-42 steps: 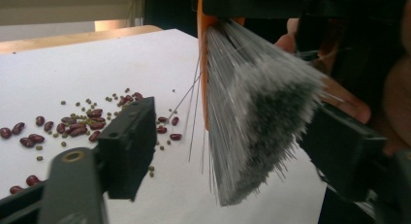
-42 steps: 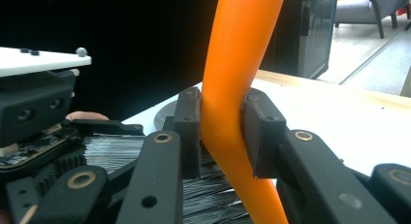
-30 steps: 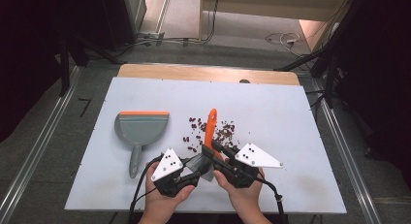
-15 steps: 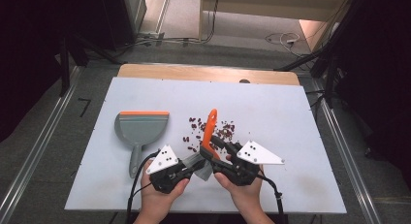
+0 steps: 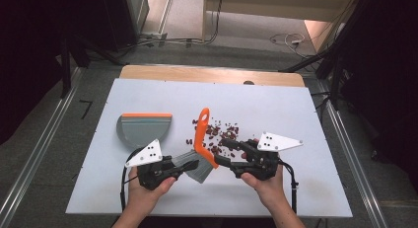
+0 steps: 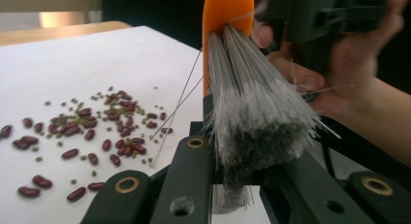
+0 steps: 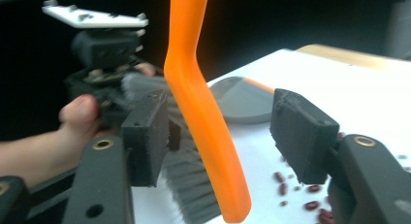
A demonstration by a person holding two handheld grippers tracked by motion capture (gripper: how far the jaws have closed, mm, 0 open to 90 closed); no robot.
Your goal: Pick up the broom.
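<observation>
Brush [image 5: 199, 154] bristles pinched in left claw [image 5: 193, 165]; right claw [image 5: 223, 151] open astride handle.

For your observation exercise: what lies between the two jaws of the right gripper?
The brush's orange handle stands between the open jaws of the right gripper, touching neither, in the right gripper view.

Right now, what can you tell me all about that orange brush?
The brush has a bent, smooth orange handle that looks plastic, and a fan of grey bristles. The left gripper pinches the bristle end. The right gripper has open jaws either side of the handle, not squeezing. The handle points away over the white table, beside scattered beans.
</observation>
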